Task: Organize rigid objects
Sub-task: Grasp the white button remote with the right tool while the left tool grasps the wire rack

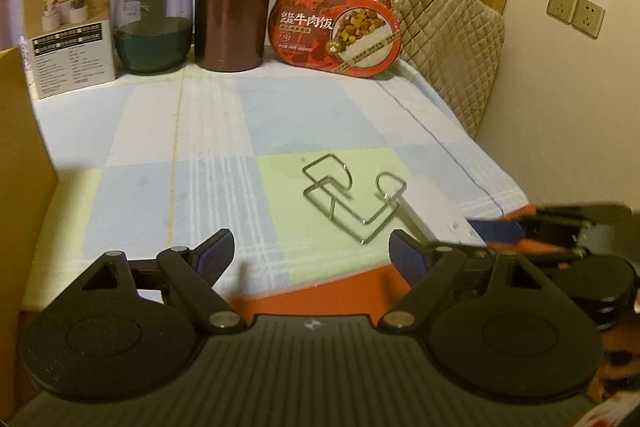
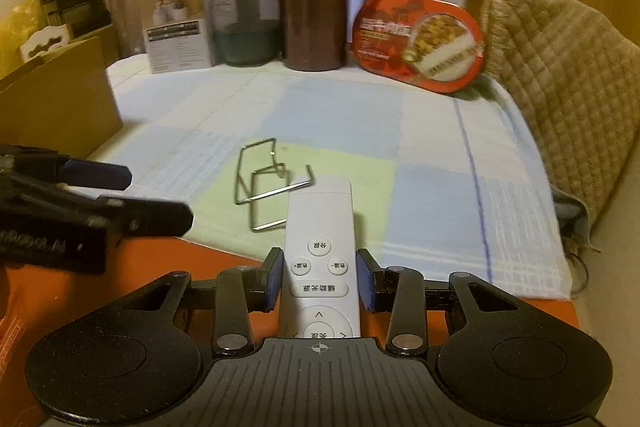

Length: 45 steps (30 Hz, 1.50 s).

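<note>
A white remote [image 2: 320, 211] lies lengthwise between the pads of my right gripper [image 2: 320, 267], which is shut on it near the front edge of the checked tablecloth [image 2: 420, 187]. The remote's far tip rests against a bent wire rack [image 2: 260, 187] lying on the cloth. In the left wrist view the wire rack [image 1: 352, 199] is just ahead and right of my left gripper [image 1: 312, 243], which is open with nothing between its fingers. The remote [image 1: 436, 215] and right gripper [image 1: 560, 227] show at the right. The left gripper [image 2: 156, 195] enters the right wrist view from the left.
Along the back stand a printed carton [image 1: 68, 27], a green glass jar [image 1: 154, 23], a brown canister [image 1: 232, 7] and a red meal box [image 1: 336, 31]. A quilted cover [image 1: 448, 39] is at the right and a cardboard box [image 2: 60, 99] at the left.
</note>
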Tool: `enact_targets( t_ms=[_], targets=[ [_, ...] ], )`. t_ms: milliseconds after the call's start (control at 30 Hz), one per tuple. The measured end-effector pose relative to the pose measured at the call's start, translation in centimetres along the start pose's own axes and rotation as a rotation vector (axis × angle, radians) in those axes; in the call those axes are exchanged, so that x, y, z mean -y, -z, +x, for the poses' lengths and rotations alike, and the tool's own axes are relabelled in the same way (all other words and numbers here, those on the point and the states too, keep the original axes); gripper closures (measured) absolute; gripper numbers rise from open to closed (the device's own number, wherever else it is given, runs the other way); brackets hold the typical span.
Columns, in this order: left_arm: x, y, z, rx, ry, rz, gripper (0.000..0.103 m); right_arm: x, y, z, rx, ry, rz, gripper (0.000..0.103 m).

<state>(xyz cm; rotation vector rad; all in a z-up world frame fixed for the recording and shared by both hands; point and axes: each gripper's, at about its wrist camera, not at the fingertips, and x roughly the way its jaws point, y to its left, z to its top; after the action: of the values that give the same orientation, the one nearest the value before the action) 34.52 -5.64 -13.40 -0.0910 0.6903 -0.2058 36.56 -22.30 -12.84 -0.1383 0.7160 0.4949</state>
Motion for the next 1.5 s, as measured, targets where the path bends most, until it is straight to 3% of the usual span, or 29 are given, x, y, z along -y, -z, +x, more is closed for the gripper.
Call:
enact_targets(
  t_ms=[300,533,633,900,1133,1500],
  targets=[
    [2.7,-1.2,3.8,0.017,0.02,0.002,0.021,2.2,1.2,-1.3,-0.015,0.118,0.076,0.068],
    [4.5,-2.1,6.5,0.026,-0.045,-0.039,0.024,3.2,1.9,-2.3,-0.001,0.152,0.116,0.068],
    [4.0,-2.3,7.3,-0.002,-0.08,-0.054,0.031,3.3,1.8,-2.3,-0.001,0.152,0.126,0.068],
    [0.5,-0.8,4.4,-0.014,-0.117,-0.001,0.041,2.2,0.9,-1.6,0.02,0.115,0.109,0.068],
    [0.3,-1.6,5.1,0.007,-0.076,0.067,0.041,0.9,-0.4,0.1,0.021,0.101,0.1,0.068],
    [0.3,-1.8,5.0,-0.004,-0.039,0.075,0.046,0.5,-1.1,0.8,0.015,0.087,0.113,0.068]
  ],
)
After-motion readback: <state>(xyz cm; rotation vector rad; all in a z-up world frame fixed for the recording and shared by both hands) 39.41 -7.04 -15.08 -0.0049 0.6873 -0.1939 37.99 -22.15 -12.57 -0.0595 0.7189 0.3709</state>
